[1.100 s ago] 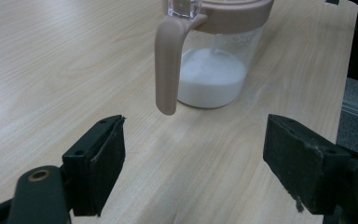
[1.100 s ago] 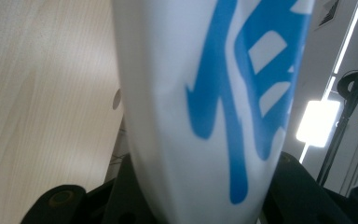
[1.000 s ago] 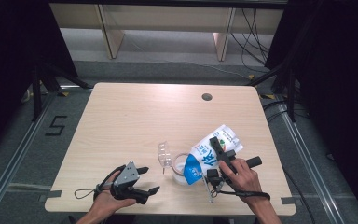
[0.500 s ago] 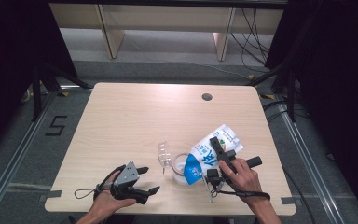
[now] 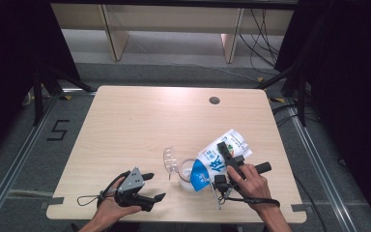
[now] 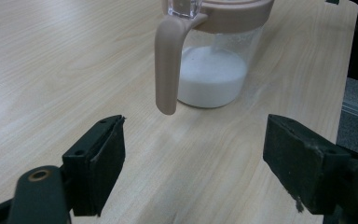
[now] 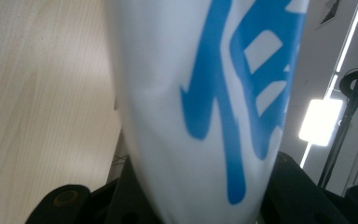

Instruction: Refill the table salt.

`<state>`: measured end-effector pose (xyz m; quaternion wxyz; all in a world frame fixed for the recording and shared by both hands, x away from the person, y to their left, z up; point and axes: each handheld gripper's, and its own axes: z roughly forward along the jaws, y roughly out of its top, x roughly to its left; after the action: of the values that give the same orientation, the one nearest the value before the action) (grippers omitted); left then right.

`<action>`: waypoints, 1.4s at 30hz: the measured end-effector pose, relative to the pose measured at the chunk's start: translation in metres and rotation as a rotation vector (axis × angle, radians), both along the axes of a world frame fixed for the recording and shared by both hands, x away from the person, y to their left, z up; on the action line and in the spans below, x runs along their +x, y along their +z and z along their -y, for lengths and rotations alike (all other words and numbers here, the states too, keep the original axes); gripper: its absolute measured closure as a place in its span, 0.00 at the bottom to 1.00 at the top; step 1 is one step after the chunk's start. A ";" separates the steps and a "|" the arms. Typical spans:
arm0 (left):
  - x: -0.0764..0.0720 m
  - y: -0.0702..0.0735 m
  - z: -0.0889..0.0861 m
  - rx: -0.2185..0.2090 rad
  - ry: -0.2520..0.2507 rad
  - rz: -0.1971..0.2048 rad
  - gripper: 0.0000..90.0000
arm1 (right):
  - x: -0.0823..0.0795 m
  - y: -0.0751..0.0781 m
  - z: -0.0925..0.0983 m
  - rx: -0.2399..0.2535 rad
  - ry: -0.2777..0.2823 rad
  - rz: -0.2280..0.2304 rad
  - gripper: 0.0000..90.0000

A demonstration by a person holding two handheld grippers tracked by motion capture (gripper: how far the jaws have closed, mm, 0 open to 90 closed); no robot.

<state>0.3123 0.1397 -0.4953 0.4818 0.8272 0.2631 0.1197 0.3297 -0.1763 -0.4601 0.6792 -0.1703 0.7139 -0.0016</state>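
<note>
A clear jar with a pink rim and a pink handle stands near the table's front middle, part full of white powder. Its clear lid stands flipped up at its left. A white and blue bag is tilted with its blue end over the jar's mouth; its blue print is close up in the right gripper view. My right gripper is shut on the bag. My left gripper rests open at the front left, its jaws wide apart and pointing at the jar, nothing between them.
The wooden table has a round cable hole at the back right. A metal floor rail runs along the left side. Cables hang behind the table at the right.
</note>
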 end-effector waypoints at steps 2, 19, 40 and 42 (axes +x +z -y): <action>0.000 0.000 0.000 0.002 -0.003 0.004 0.23 | 0.000 0.000 0.000 0.006 -0.002 0.000 0.78; 0.000 0.000 0.000 -0.004 0.004 -0.006 0.23 | -0.001 0.002 -0.001 -0.010 -0.006 0.002 0.78; 0.000 0.000 0.000 -0.003 0.004 -0.006 0.23 | -0.001 0.001 -0.001 -0.004 -0.008 0.004 0.79; 0.000 0.000 0.000 -0.005 0.004 -0.006 0.23 | -0.001 0.001 -0.001 -0.006 -0.009 0.001 0.79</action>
<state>0.3118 0.1397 -0.4953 0.4828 0.8259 0.2665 0.1175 0.3288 -0.1753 -0.4591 0.6791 -0.1691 0.7143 -0.0071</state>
